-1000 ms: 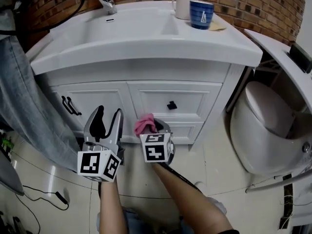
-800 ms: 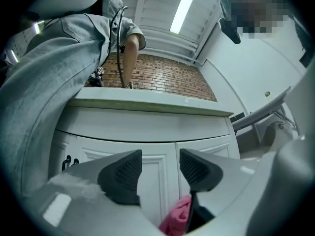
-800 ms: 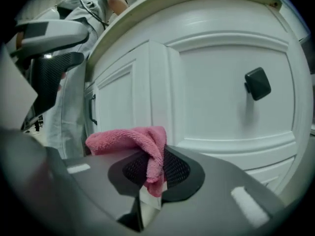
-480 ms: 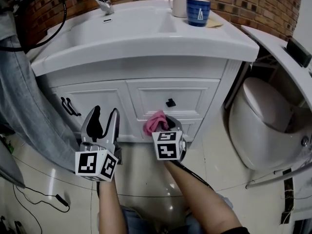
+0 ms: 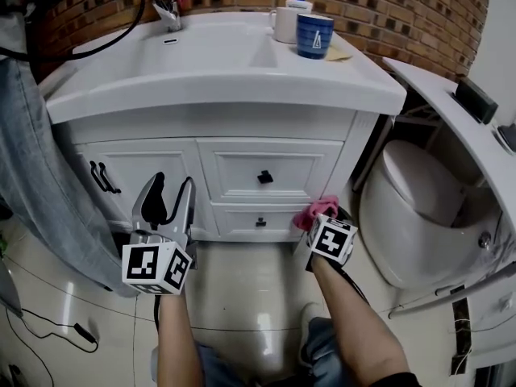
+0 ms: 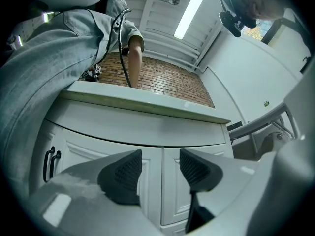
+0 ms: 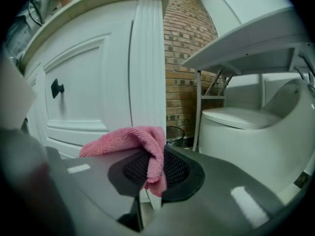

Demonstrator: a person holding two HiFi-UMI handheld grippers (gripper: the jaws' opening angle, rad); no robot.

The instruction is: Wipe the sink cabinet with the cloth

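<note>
The white sink cabinet (image 5: 242, 172) has two black-handled doors on the left and two drawers with black knobs. My right gripper (image 5: 321, 212) is shut on a pink cloth (image 5: 314, 211) low at the cabinet's right corner post (image 7: 147, 68). In the right gripper view the pink cloth (image 7: 142, 146) is pinched between the jaws and droops over them, just before the post. My left gripper (image 5: 168, 196) is open and holds nothing, in front of the left doors; its black pads (image 6: 123, 173) frame the door seam (image 6: 160, 181).
A toilet (image 5: 427, 216) stands right of the cabinet, under a slanted white panel (image 5: 459, 127). On the countertop (image 5: 226, 63) stand a blue mug (image 5: 314, 35), a white mug and a soap bottle. A person in jeans (image 5: 36, 168) stands at left. A cable lies on the tiled floor (image 5: 242, 297).
My right gripper has carried the pink cloth rightward from the lower drawer front to the cabinet's right corner. The left gripper has stayed in place.
</note>
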